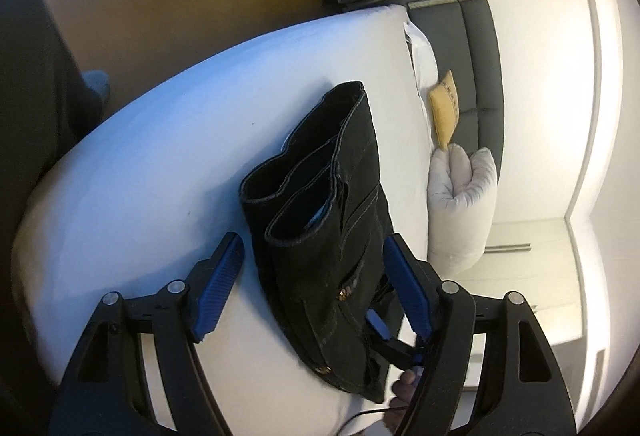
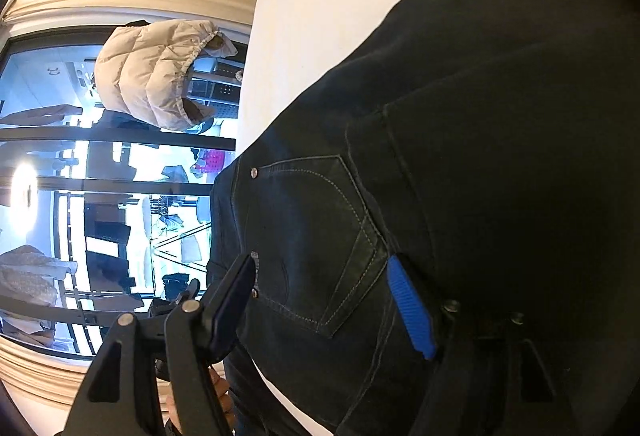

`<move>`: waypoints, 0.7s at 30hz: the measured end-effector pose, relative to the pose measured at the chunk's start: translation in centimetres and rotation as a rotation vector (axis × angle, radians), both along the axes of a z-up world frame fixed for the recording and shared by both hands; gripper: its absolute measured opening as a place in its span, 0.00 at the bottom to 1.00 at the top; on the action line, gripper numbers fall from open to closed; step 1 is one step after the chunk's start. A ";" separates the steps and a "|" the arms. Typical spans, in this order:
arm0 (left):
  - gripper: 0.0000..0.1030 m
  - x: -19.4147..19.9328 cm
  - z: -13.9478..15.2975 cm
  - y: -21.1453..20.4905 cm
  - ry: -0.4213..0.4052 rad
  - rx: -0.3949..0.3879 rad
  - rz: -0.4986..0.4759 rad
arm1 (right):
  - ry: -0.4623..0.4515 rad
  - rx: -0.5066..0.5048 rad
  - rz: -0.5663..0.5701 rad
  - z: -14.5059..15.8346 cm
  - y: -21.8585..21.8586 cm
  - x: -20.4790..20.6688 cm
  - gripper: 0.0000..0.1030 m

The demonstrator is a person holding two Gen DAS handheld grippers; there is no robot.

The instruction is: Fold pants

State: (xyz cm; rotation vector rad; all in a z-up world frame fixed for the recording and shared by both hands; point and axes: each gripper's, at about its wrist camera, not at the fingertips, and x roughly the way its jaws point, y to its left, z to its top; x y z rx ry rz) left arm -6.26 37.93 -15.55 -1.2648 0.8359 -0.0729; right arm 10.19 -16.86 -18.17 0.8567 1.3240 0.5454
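Two claws stand wide open over the bed (image 1: 140, 139), and neither pinches anything! The left claw (image 1: 312, 284) spreads its blue pads (image 1: 218, 288) around the near end of the folded black pants (image 1: 332, 203), cloth lying between them but not squeezed. The hems lie beyond its tips, on the white sheet. The right claw (image 2: 324, 300) straddles the back pocket (image 2: 320, 236), its pads apart with the denim between them. A beige puffer jacket (image 2: 156, 71) hangs well beyond its left finger.
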 end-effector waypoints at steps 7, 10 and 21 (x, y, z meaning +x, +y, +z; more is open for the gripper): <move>0.62 4.4 0.0 -3.1 -0.039 -0.062 -0.028 | 0.012 0.007 -0.004 0.0 -0.2 0.1 0.69; 0.51 4.4 1.4 -3.9 -0.077 -0.025 -0.056 | 0.031 -0.005 0.012 -0.3 0.1 0.5 0.69; 0.32 7.2 6.8 -8.8 -0.179 0.184 -0.196 | 0.047 -0.028 0.015 -0.5 0.4 0.4 0.69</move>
